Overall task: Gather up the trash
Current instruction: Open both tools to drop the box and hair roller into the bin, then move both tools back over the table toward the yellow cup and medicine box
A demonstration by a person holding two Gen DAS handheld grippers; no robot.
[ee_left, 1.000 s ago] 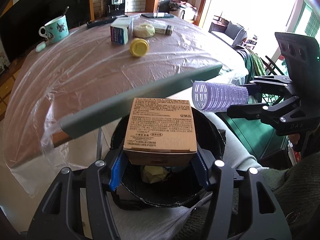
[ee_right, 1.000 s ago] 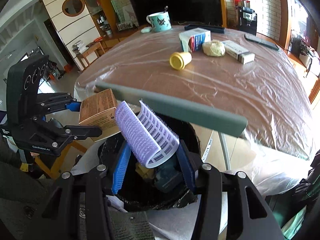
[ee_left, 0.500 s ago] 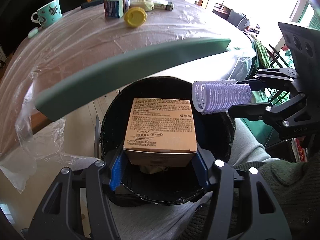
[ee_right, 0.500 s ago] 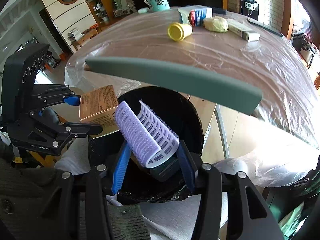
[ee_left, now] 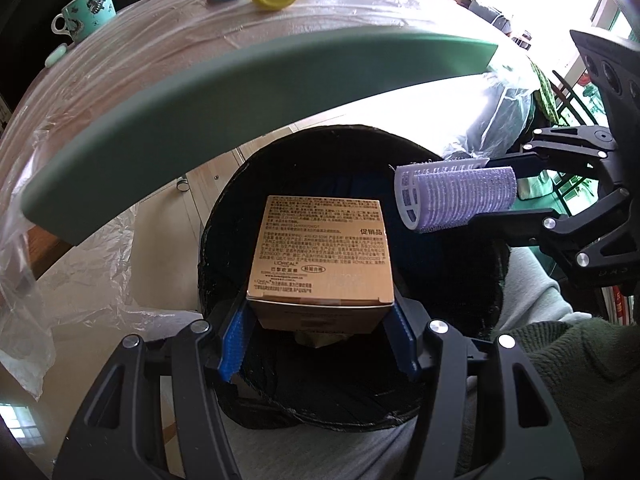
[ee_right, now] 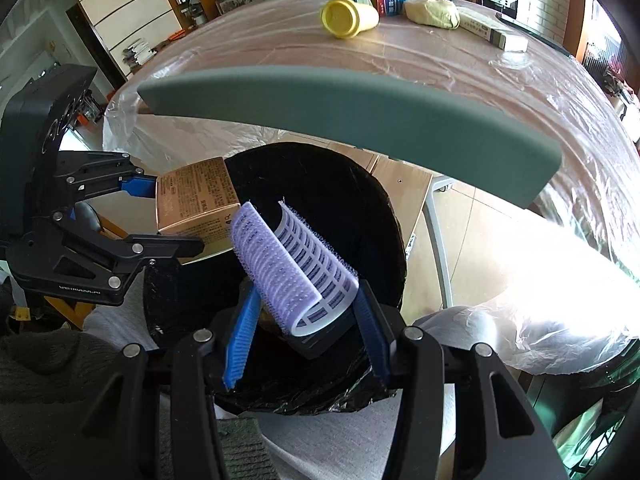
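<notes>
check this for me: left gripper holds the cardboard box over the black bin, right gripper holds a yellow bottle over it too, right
Not quite. The right gripper holds a purple hair roller, not a yellow bottle, as the right wrist view shows. The left gripper does hold the cardboard box over the black bin.

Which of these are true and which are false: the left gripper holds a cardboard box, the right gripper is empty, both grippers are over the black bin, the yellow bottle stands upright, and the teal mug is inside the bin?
1. The left gripper holds a cardboard box. True.
2. The right gripper is empty. False: it is shut on a purple hair roller.
3. Both grippers are over the black bin. True.
4. The yellow bottle stands upright. False: it lies on its side on the table.
5. The teal mug is inside the bin. False: it stands on the table.
</notes>
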